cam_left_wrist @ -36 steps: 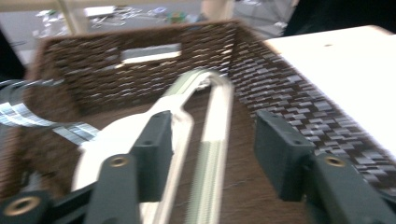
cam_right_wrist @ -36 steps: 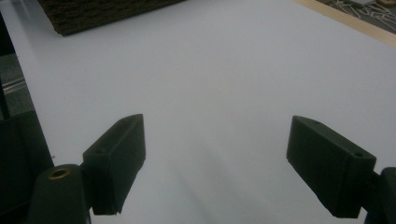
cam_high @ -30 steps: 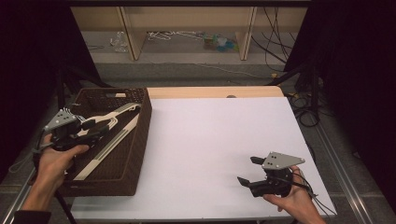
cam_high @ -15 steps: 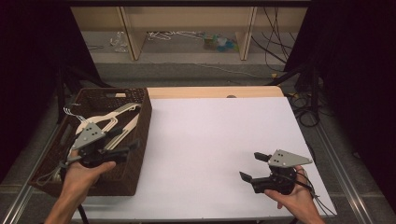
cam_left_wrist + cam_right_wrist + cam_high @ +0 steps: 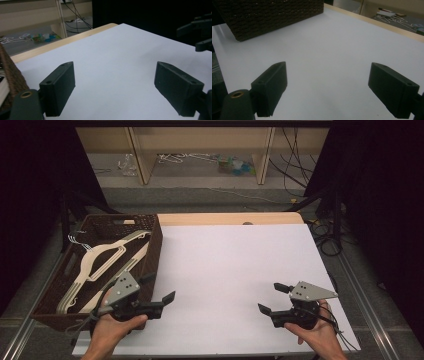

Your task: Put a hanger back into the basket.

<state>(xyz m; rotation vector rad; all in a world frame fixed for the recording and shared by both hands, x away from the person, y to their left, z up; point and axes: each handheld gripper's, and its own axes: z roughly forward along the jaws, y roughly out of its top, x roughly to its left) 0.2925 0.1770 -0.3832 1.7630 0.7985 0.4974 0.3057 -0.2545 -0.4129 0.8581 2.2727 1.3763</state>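
A dark brown woven basket (image 5: 156, 245) stands on the left of the white table (image 5: 235, 265), with cream-coloured hangers (image 5: 100, 260) lying inside it. My left gripper (image 5: 160, 287) is at the basket's near right corner and points out over the white surface. Its jaws have just been opening and stand wide apart with nothing between them (image 5: 113, 67). Near the front right of the table my right gripper (image 5: 270, 297) is open and empty (image 5: 327, 66), facing the basket (image 5: 269, 15). The left gripper view catches the right gripper (image 5: 200, 32) far off at the upper right.
The table's far edge is a bare wooden strip (image 5: 230, 218). Beyond it is a low shelf unit (image 5: 200, 150) with loose hangers and small items on the floor. Cables (image 5: 325, 230) hang off the right side. Metal rails run along both table sides.
The left hand has moved from above the basket's left part to its near right corner, and its jaws have spread wider. The right hand has stayed put.
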